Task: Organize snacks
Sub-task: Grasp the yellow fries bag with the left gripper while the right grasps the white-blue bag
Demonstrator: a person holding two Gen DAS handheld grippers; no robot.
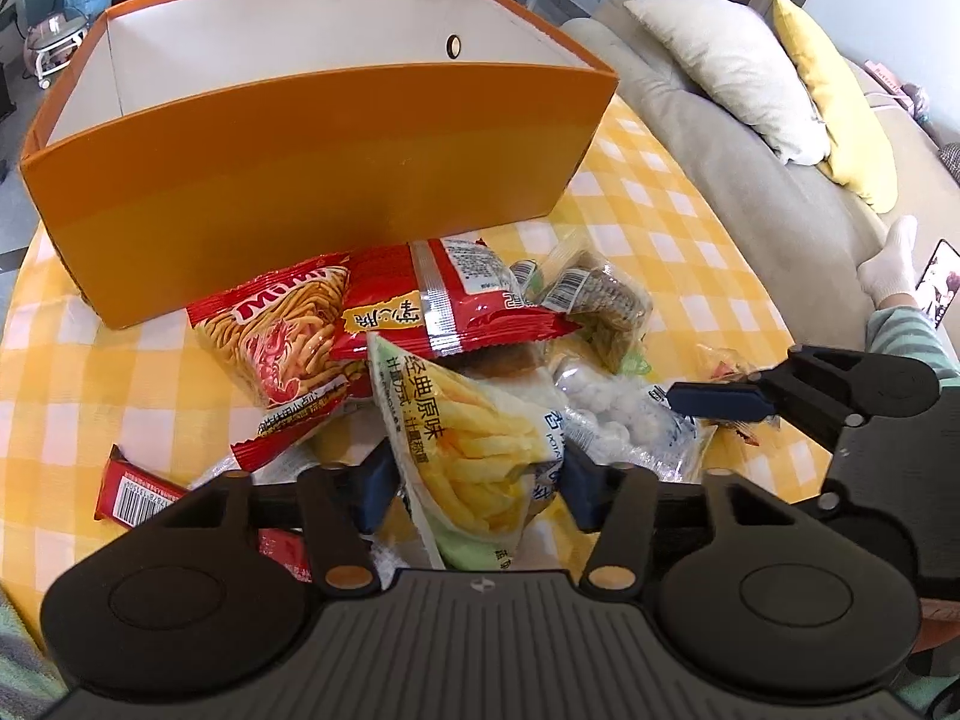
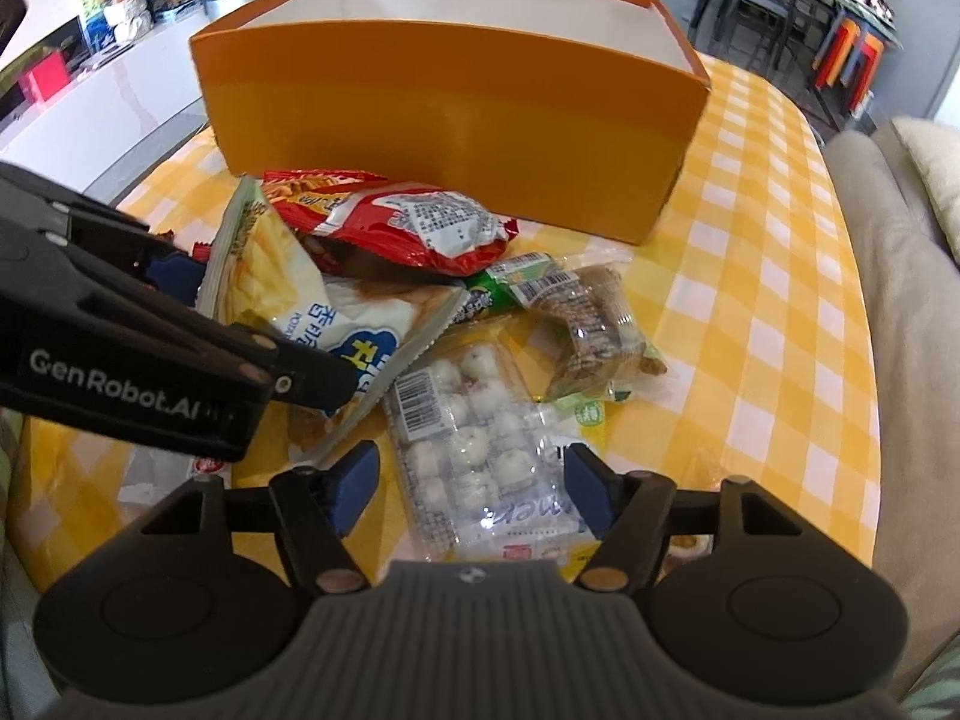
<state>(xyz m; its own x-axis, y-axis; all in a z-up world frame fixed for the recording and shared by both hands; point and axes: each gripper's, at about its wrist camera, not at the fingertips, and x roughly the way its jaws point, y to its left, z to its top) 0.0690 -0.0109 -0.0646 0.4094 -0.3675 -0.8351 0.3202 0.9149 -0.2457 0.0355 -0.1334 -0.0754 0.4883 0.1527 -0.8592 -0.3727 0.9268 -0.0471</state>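
Right now the left gripper (image 1: 477,489) straddles the french-fry chip bag (image 1: 480,450), a blue pad on each side of the pouch and apparently pressing its crinkled sides, so I judge it clamped on the bag, though how firm the pinch is cannot be told. That bag lies on top of the snack pile on the yellow checked tablecloth (image 1: 678,240), just in front of the orange box (image 1: 312,192), whose white inside looks bare from what shows. The right gripper (image 2: 471,495) hangs spread over the clear pack of white round candies (image 2: 474,438), its pads apart on either side and holding nothing. To do the lift well, the left hand should raise the fry bag straight up first, since its upper edge is tucked under the red packet (image 1: 450,300) beside the red shrimp-stick bag (image 1: 282,330); dragging it sideways would likely pull those along or scatter the pile. A puffy bag can slip, so the pinch is best kept near the middle of the pouch, not on a loose corner. Once clear of the pile, it has to rise above the near wall of the box before travelling forward, then go down inside before release. The right hand can wait over the candy pack, clear of the left hand's path.
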